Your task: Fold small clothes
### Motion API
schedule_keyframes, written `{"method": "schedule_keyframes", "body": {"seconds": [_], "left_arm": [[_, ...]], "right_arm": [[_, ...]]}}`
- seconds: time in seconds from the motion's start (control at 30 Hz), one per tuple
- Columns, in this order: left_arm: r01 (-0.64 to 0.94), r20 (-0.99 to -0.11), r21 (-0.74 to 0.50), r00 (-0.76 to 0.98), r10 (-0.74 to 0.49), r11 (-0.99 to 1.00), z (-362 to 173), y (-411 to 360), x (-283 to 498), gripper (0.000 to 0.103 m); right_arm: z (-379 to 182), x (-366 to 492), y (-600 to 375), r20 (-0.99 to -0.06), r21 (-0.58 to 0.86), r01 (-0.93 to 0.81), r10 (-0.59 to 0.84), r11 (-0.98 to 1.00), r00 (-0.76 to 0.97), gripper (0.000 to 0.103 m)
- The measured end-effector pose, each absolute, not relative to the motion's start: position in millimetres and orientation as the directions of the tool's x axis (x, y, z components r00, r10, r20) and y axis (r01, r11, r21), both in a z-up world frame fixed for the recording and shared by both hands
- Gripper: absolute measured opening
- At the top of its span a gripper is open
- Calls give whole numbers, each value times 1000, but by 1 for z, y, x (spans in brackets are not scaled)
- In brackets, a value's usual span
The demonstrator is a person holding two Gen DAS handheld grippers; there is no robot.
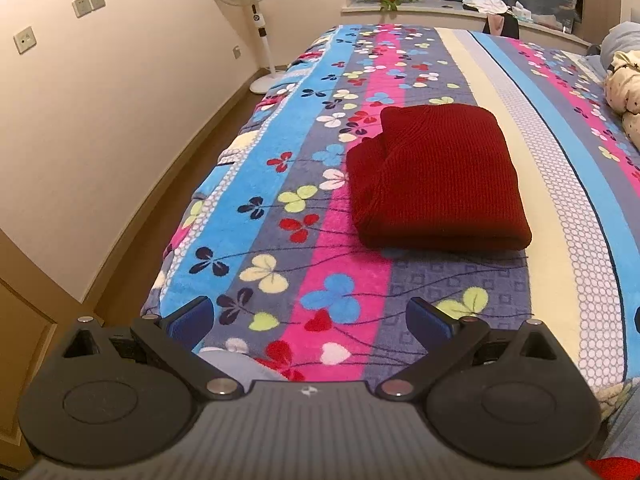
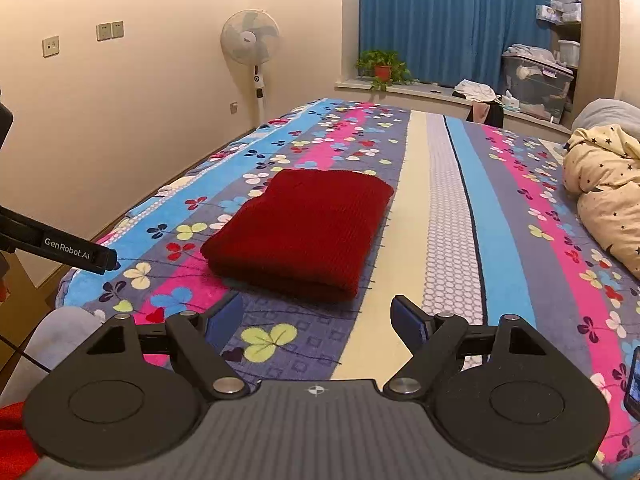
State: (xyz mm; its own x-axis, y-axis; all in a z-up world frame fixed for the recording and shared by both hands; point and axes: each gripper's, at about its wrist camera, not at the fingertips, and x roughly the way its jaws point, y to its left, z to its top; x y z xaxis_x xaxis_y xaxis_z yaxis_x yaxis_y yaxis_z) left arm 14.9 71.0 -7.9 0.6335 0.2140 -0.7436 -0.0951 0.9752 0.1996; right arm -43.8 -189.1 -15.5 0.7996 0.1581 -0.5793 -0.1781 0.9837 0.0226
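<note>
A dark red knitted garment (image 1: 436, 176) lies folded into a thick rectangle on the flowered, striped blanket (image 1: 280, 200) of a bed. My left gripper (image 1: 310, 316) hovers in front of it with its blue pads spread wide and nothing between them. The same red garment (image 2: 304, 232) lies ahead of my right gripper (image 2: 318, 318), whose jaws also stand wide apart and hold nothing. Neither gripper touches the garment. The left gripper's black finger (image 2: 60, 248) reaches in from the left edge of the right wrist view.
A crumpled cream quilt with stars (image 2: 608, 192) lies on the bed's right side. A standing fan (image 2: 252, 48) is by the wall past the bed. A potted plant (image 2: 384, 66) and storage boxes (image 2: 536, 80) sit on the window ledge. A phone (image 2: 634, 380) lies at the right edge.
</note>
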Motion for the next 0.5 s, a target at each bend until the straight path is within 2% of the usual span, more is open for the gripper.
{"method": "schedule_keyframes", "body": {"seconds": [0.5], "left_arm": [[-94,-825,162,533,187,982,-40,67,69,102]], "right_arm": [[-28,18,-189,-639,-8,-197,146,980,755,82]]}}
